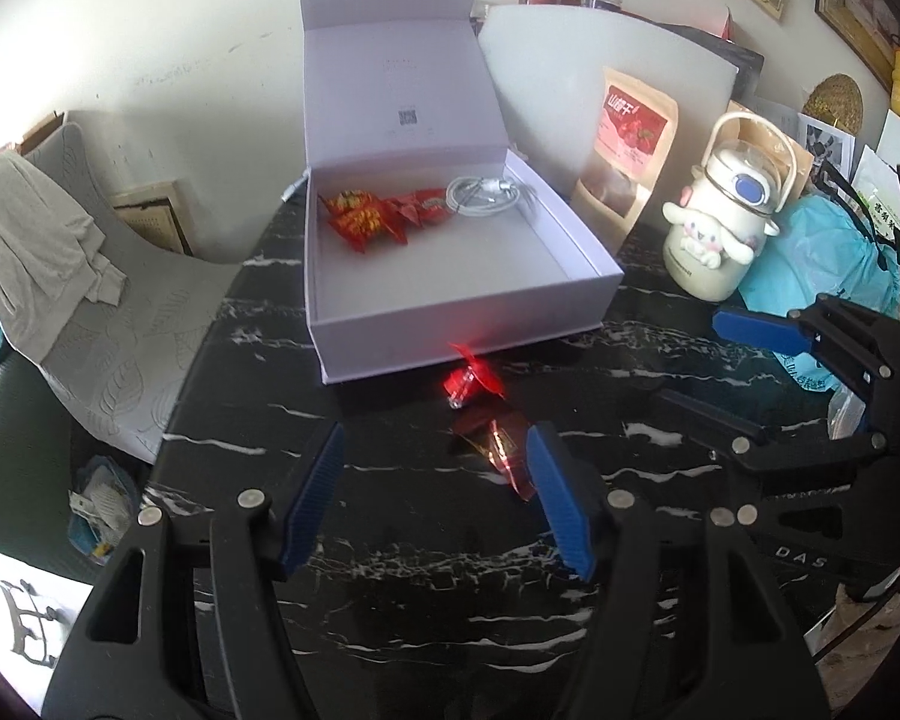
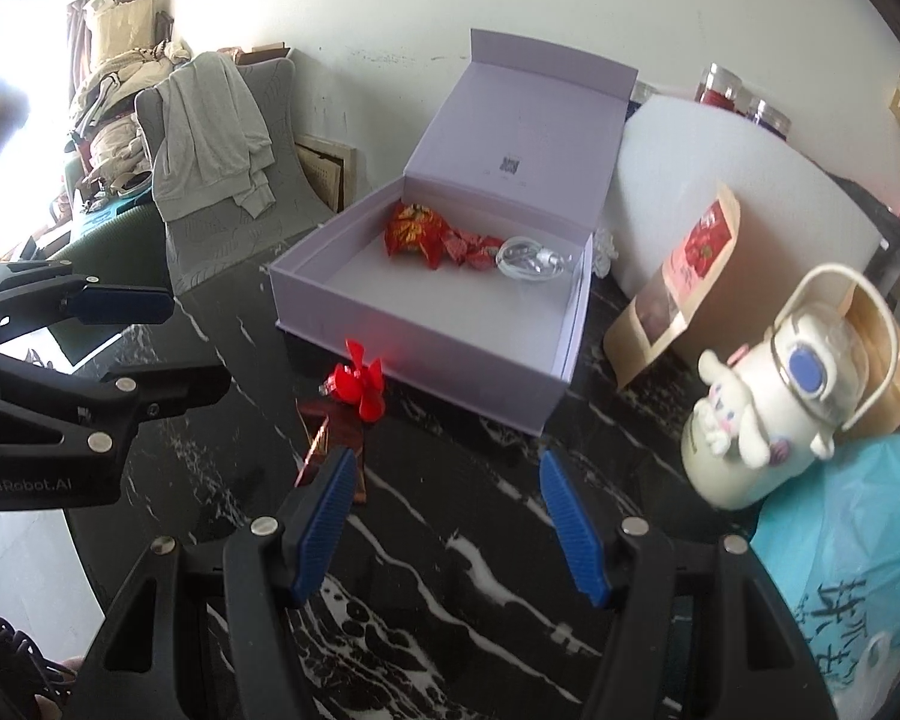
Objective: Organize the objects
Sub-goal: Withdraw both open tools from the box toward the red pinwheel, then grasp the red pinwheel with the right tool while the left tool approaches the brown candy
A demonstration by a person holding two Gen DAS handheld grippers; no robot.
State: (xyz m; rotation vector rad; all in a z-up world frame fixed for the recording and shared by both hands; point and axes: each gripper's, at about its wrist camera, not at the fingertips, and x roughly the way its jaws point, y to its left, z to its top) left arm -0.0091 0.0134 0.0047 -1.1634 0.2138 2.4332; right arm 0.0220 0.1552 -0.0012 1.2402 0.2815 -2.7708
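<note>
Both blue-padded grippers, left (image 1: 435, 498) and right (image 2: 447, 519), gape empty | red foil-wrapped candy (image 1: 471, 385) awaits pickup beside open white box (image 1: 450, 324) | next: straddle, pinch, lift in.

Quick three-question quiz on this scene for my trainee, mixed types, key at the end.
1. True or false: the white box has its lid shut.
2. Which lies on the table in front of the box? A) red candy B) white cable C) cream bottle
3. Fill in: the left gripper and right gripper are both ____.

Key: 1 false, the lid stands open. 2 A; the cable lies inside the box beside the red snack packets, and the bottle stands to the box's right. 3 open, holding nothing.
</note>
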